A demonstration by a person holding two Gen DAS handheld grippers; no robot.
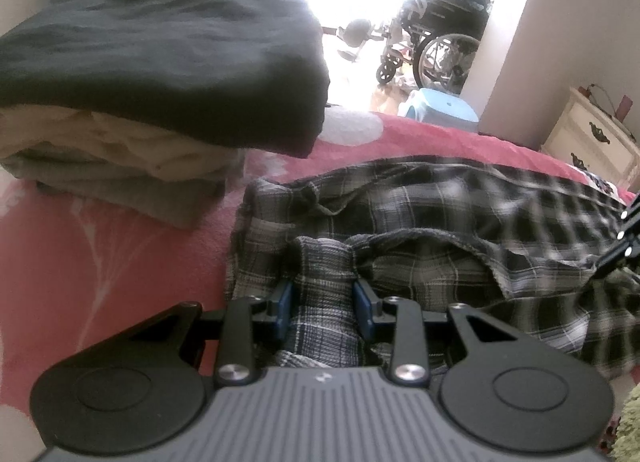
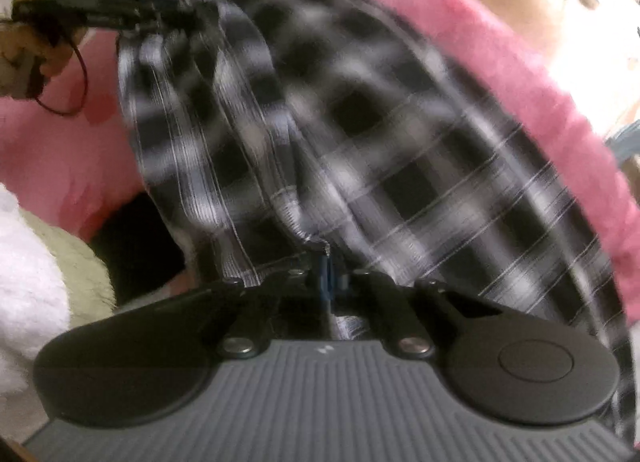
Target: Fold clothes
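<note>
Left gripper (image 1: 324, 304): a bunched fold of the plaid garment (image 1: 440, 222) is pinched between the blue pads (image 1: 285, 302), which are held partly apart by the wad of cloth clamped between them. The rest of the garment is spread ahead and to the right of this tool, rumpled, on the pink bedspread (image 1: 100, 262).

Right gripper (image 2: 329, 274): the jaws are seen drawn nearly together, with a thin edge of the same plaid garment (image 2: 360, 122) caught at the blue pads (image 2: 324, 276). From this grip the cloth is stretched forward and up toward the left gripper (image 2: 160, 18), seen at upper left with fabric gathered at its tip — the view is motion-blurred, so finer detail cannot be told. A hand (image 2: 28, 50) is seen on that tool's handle.

To the left of the garment, well apart from both tools, a pile of folded clothes (image 1: 120, 142) is noted on the bedspread — a black piece (image 1: 168, 54) on top, cream and grey below. A wheelchair (image 1: 440, 42) is seen beyond the bed.
</note>
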